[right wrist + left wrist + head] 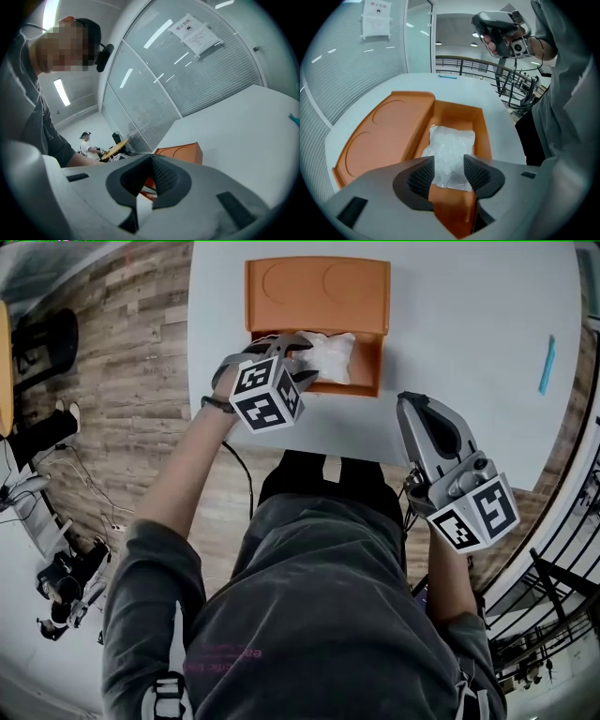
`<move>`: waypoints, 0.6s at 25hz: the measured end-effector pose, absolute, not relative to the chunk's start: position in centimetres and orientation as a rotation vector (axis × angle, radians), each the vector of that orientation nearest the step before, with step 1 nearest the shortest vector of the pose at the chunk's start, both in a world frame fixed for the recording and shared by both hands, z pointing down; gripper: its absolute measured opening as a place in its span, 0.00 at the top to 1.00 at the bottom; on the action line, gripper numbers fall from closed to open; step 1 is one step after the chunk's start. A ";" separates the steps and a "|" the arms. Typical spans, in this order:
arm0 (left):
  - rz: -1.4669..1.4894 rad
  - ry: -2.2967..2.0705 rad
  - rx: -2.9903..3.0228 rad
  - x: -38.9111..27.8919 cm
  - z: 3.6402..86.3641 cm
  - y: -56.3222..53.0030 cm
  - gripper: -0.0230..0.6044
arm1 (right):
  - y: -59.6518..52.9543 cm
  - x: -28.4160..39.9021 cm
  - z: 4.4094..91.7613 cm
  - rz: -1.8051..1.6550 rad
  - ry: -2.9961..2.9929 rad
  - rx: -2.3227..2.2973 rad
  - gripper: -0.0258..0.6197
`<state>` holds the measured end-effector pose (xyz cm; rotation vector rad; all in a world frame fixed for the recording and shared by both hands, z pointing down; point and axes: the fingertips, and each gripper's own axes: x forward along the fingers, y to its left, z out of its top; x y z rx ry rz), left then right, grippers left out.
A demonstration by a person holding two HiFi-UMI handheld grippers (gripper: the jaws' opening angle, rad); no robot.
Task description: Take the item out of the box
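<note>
overhead, a person at a white table [469, 352] tips the left gripper [302, 360] steeply down into an open orange box [370, 360] at twelve o'clock, its lid [317, 294] folded flat beyond it. the task's item, a white packet [330, 354] sealed in clear, crinkled film, lies inside the box on its floor. in the left gripper view the jaws stand spread wide, with the ribbed pads [423, 176] one to either side of the packet's near end. they do not press on it, and whether the tips touch the film cannot be told. the right gripper [412, 411] hangs back by the table's near edge at about four o'clock, its jaws pressed together on nothing. a thin blue strip [547, 364] lies well apart at two o'clock. the packet looks light and soft, likely to sag once raised and to slip in its glossy film. a pinch across the near end, where the film bunches, seems the best hold. it should be closed gently enough not to crush whatever is inside, then lifted straight up clear of the orange walls.
</note>
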<state>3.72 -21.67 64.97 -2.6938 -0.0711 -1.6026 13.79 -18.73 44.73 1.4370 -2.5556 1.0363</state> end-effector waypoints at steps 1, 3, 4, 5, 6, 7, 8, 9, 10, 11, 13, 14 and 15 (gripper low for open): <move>-1.626 -0.081 -2.679 3.7 65.3 -21.6 0.64 | -18.7 13.8 44.8 1.037 -2.552 1.436 0.95; -1.669 -0.094 -2.649 3.6 65.9 -21.5 0.64 | -18.6 13.9 44.9 1.039 -2.547 1.437 0.95; -1.685 -0.096 -2.638 3.5 66.1 -21.5 0.64 | -18.6 13.9 44.9 1.042 -2.544 1.438 0.95; -1.696 -0.095 -2.631 3.4 66.3 -21.6 0.63 | -18.6 13.9 45.0 1.045 -2.542 1.437 0.95; -1.706 -0.094 -2.627 3.4 66.5 -21.6 0.64 | -18.5 14.0 45.1 1.048 -2.540 1.436 0.95; -1.716 -0.093 -2.623 3.4 66.7 -21.6 0.63 | -18.5 14.0 45.2 1.049 -2.539 1.434 0.95; -1.728 -0.094 -2.618 3.3 66.9 -21.6 0.63 | -18.4 14.0 45.3 1.049 -2.539 1.433 0.95; -1.741 -0.095 -2.612 3.2 67.1 -21.6 0.63 | -18.4 14.0 45.4 1.050 -2.539 1.433 0.95; -1.755 -0.096 -2.606 3.2 67.2 -21.6 0.63 | -18.4 14.0 45.4 1.052 -2.539 1.434 0.95; -1.768 -0.098 -2.599 3.2 67.4 -21.7 0.64 | -18.4 14.1 45.4 1.054 -2.540 1.436 0.95; -1.792 -0.100 -2.588 3.2 67.6 -21.8 0.65 | -18.4 14.1 45.5 1.056 -2.541 1.440 0.95; -1.803 -0.099 -2.585 3.1 67.7 -21.8 0.65 | -18.4 14.1 45.5 1.056 -2.541 1.442 0.95; -1.813 -0.097 -2.583 3.1 67.8 -21.9 0.66 | -18.4 14.2 45.5 1.056 -2.542 1.443 0.95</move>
